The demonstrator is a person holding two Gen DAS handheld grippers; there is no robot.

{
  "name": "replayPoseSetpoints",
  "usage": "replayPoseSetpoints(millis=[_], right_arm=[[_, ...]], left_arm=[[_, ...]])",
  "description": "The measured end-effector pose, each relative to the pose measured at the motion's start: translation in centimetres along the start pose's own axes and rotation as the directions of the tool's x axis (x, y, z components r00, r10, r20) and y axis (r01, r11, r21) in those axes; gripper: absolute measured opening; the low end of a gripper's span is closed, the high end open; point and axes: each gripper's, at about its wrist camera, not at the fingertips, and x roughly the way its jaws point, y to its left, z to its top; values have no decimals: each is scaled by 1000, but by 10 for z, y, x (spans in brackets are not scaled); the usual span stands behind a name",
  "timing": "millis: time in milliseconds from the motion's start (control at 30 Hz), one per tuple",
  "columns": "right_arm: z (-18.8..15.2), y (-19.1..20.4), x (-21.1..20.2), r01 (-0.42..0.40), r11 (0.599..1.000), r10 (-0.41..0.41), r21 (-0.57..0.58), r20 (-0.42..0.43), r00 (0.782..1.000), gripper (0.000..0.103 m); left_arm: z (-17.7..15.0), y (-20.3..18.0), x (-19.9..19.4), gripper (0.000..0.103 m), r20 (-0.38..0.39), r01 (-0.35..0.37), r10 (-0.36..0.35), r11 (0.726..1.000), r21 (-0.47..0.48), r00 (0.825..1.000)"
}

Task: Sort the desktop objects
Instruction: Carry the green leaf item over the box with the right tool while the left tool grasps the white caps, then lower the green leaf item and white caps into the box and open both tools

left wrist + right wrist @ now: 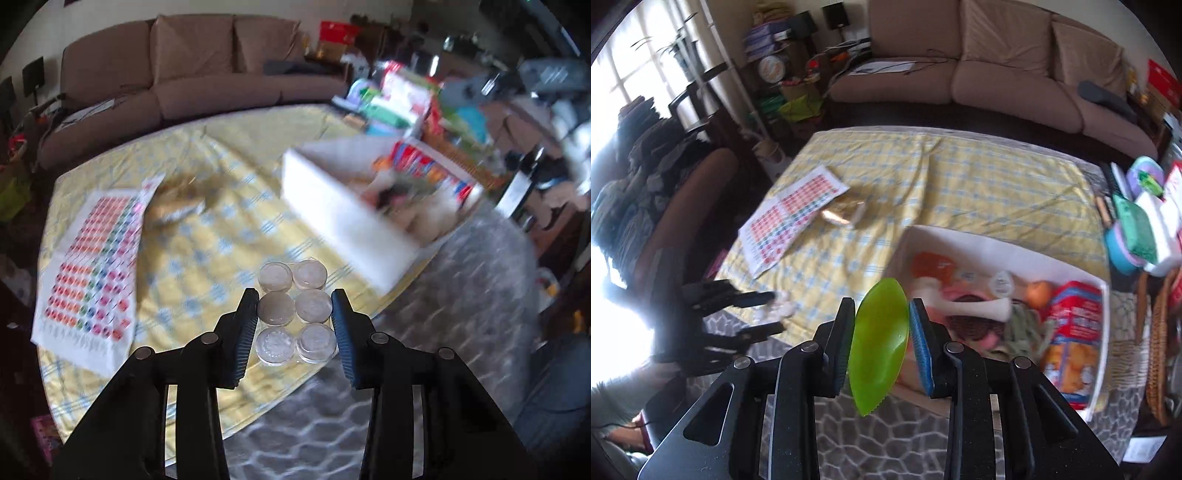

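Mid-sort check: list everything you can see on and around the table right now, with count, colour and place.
pots: six, clear, two-by-three block between the left tongs
scoop: one, lime green, between the right tongs
sheet: one, white with coloured dots, far left on the cloth
packet: one, gold, blurred, beside the sheet
bin: one, white, right side of the table, full of mixed items
cloth: one, yellow check, over the table
sofa: one, brown, behind the table
left tongs: black, blue pads, around the pots
right tongs: black, blue pads, gripping the scoop
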Motion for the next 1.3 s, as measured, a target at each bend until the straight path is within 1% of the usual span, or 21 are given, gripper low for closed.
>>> replayPoseSetpoints(millis=[100,200,267,333,400,467,500,567,633,667,733,800,833,867,933,1000,1067,1100,1167,1200,1300], right_arm=[[-4,-31,-2,47,998,-47,41,-7,999,30],[-9,-58,-3,91,993,-92,71,2,996,30],[-12,-72,-4,105,990,-106,90,6,994,30],[-13,-86,-3,129,987,-130,94,1,992,30],[-14,-99,-1,151,984,-151,96,0,988,30],[-14,-109,1,164,983,-164,88,-10,986,30],[-14,-115,3,174,981,-173,80,-21,985,30],[-12,-121,10,185,981,-183,57,-45,982,30],[-10,-124,19,198,980,-196,21,-75,978,30],[-9,-125,24,201,980,-200,4,-92,976,30],[-7,-128,37,201,980,-201,-15,-131,971,30],[-7,-133,53,175,984,-174,-4,-174,969,30],[-7,-136,60,160,987,-156,7,-195,968,30],[-8,-138,68,154,988,-148,11,-218,965,30],[-10,-138,79,166,986,-160,3,-249,955,30],[-14,-137,90,167,986,-162,-7,-284,945,30],[-17,-135,98,167,986,-164,-19,-311,936,31],[-19,-134,100,174,984,-172,-24,-320,932,31],[-20,-134,98,195,981,-192,-20,-313,930,39],[-19,-134,93,198,980,-192,-10,-292,937,42],[-15,-132,73,193,981,-183,21,-233,955,42]], left_arm=[[35,-27,1,37,26,69,-70,998,12,997],[72,-57,19,37,31,79,-81,995,67,996],[96,-74,39,37,6,109,-110,990,95,994],[112,-88,59,37,-32,110,-107,987,120,994],[128,-104,80,37,-70,140,-130,976,166,989],[136,-119,100,37,-112,202,-178,944,263,978],[138,-126,110,37,-152,235,-195,919,317,969],[140,-135,127,37,-219,271,-194,871,410,956],[141,-139,143,37,-287,306,-193,848,432,938],[141,-140,149,37,-299,303,-180,842,445,937],[141,-141,159,37,-332,318,-176,838,444,927],[140,-141,167,38,-347,316,-165,840,441,923],[138,-141,170,38,-359,328,-173,839,435,917],[136,-141,172,38,-359,326,-169,838,438,918],[132,-139,174,41,-365,326,-167,839,435,916],[131,-139,175,47,-359,319,-161,841,437,919],[133,-138,169,47,-344,314,-168,846,431,924],[135,-135,165,47,-330,310,-174,852,423,928],[139,-127,154,47,-293,299,-190,870,393,937],[142,-119,146,48,-269,289,-196,883,370,943],[149,-91,117,54,-176,259,-214,920,293,961]])
